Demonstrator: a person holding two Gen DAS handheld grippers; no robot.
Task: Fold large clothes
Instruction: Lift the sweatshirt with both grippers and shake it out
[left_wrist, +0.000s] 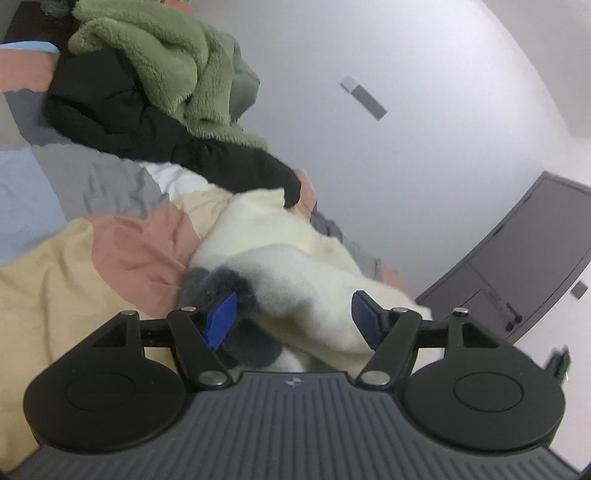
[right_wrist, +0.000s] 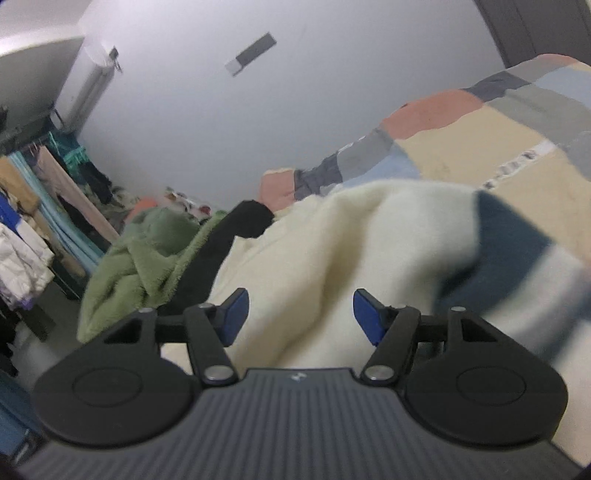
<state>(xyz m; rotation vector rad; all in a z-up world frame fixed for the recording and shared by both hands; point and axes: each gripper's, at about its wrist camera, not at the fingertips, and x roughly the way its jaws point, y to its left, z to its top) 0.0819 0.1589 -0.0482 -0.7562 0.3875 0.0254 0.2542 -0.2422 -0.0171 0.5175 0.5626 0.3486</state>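
Note:
A cream fleece garment (left_wrist: 295, 251) with dark blue-grey patches lies on the patchwork bed. My left gripper (left_wrist: 295, 314) is open, its blue pads either side of a fold of the fleece near a dark patch (left_wrist: 218, 282). In the right wrist view the same cream garment (right_wrist: 332, 240) fills the middle, with a dark blue and white striped part (right_wrist: 517, 243) at the right. My right gripper (right_wrist: 299, 314) is open right over the cream fabric. I cannot tell whether either gripper touches the cloth.
A green fleece (left_wrist: 166, 55) and a black garment (left_wrist: 122, 110) are piled behind on the patchwork quilt (left_wrist: 92, 266); both show in the right view, green (right_wrist: 140, 258), black (right_wrist: 221, 251). A clothes rack (right_wrist: 44, 206) stands left. A grey door (left_wrist: 517, 258) is on the right.

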